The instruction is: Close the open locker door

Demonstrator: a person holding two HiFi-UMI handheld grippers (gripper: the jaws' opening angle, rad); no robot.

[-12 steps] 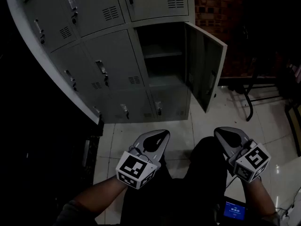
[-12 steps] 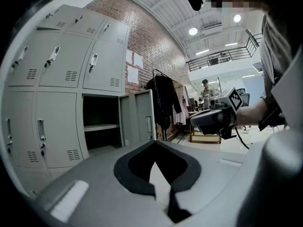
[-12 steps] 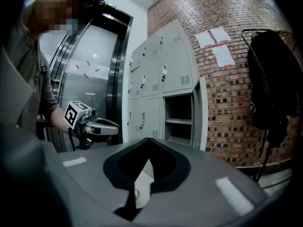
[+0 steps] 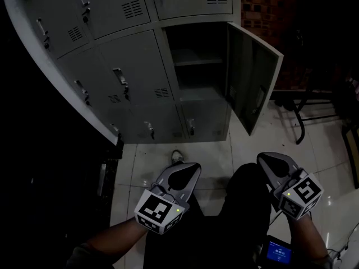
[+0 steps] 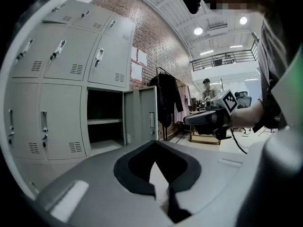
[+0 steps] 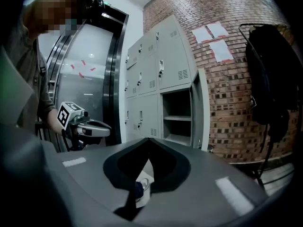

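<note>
One screen point(image 4: 279, 251), unlike locker door point(image 4: 255, 83), is head-view only.

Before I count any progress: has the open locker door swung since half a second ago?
No. Judged against the locker, the open door stands out at much the same wide angle, its compartment fully exposed; only the camera has shifted.

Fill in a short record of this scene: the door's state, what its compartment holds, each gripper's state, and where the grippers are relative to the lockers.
Locker door: open, swung out on the right side of its compartment
Compartment: one shelf, no items visible
Neighbouring doors: shut
Left gripper: shut, holding nothing
Right gripper: shut, holding nothing
Position: both grippers low, apart from the lockers, touching nothing
Floor: pale glossy tiles
</note>
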